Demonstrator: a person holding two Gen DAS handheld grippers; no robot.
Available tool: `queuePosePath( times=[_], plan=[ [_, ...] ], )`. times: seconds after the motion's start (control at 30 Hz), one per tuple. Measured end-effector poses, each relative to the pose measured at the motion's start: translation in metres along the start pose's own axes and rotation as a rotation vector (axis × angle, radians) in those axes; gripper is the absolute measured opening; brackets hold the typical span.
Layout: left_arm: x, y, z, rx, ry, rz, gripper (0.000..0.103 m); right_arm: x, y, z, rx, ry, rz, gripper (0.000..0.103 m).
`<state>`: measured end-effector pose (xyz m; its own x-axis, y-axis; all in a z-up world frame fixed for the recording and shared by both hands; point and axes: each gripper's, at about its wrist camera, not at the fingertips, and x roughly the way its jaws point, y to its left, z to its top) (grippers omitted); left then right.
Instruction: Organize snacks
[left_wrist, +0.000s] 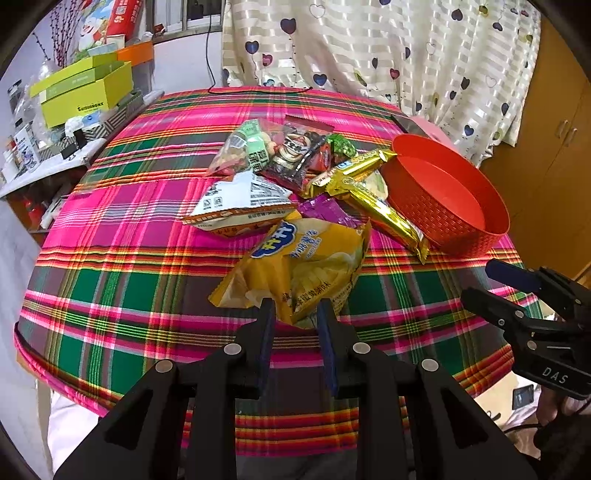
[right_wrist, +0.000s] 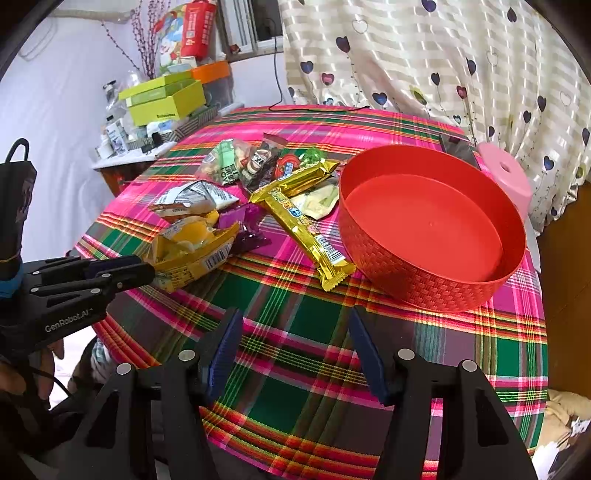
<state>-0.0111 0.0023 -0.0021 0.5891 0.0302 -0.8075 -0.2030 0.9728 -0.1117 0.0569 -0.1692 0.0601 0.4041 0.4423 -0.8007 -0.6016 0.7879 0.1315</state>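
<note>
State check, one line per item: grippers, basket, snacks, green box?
left gripper: shut on yellow chip bag
right gripper: open, holding nothing
red basket: upright, empty
gold bars: outside basket, crossed
green box: lid ajar

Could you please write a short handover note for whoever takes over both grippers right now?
Left gripper: shut on the near edge of the yellow chip bag, which still lies on the plaid tablecloth.
Right gripper: open, holding nothing, above bare cloth in front of the red basket.
Snacks: all in a pile left of the basket; the gold bar lies nearest it, with a white packet, a purple packet and more small packets behind.
Done: nothing is in the basket yet.
Left: likely move the chip bag into the basket, then the others.
</note>
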Motion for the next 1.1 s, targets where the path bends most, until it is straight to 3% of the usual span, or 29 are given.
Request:
queuePosePath(
  times=[0.43, 1.1],
  plan=[
    [0.0030, 0.0095, 0.0016, -0.044, 0.009, -0.011, 0.024, 0.0024, -0.0001, 0.0055, -0.001, -0.003, 0.010, 0.059],
    [-0.0041, 0.0035, 0.0042, -0.008, -0.034, -0.043, 0.024, 0.0010, -0.0088, 0.0054, 0.021, -0.013, 0.001, 0.059]
  ],
)
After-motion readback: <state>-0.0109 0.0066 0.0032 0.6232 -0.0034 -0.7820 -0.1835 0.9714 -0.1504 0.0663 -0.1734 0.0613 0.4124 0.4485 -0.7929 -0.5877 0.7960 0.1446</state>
